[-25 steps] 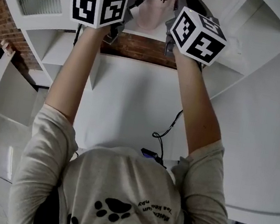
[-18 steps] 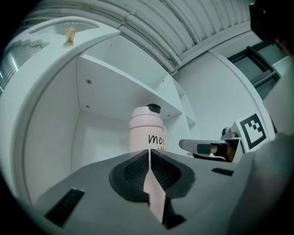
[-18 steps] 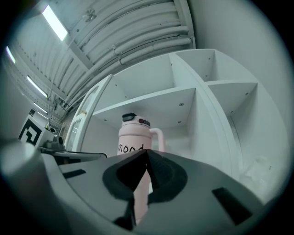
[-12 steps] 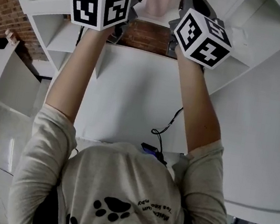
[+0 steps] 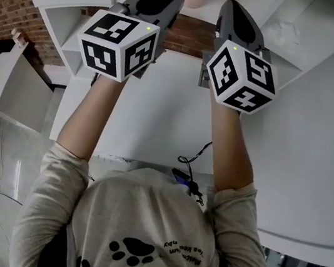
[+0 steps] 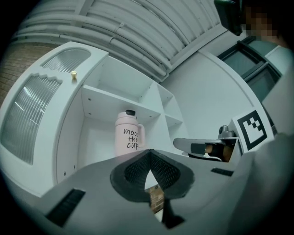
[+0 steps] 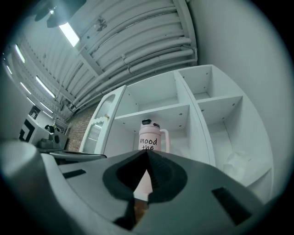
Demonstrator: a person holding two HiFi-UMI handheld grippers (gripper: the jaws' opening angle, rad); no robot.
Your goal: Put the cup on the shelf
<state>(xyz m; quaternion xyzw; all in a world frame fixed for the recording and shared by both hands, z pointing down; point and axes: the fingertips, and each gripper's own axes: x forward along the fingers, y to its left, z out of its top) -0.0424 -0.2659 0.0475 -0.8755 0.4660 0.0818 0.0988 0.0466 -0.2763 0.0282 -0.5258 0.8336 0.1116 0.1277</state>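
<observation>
The pale pink lidded plastic cup [image 6: 127,136] stands upright in a compartment of the white shelf unit [image 6: 108,97], apart from both tools. The left tool [image 6: 149,153] and right tool [image 7: 147,155] are pressed together and empty (placing looks done). Best to draw them straight back without nudging it.

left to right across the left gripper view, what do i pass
glass cabinet door → gold knob → pink cup → right tongs
</observation>
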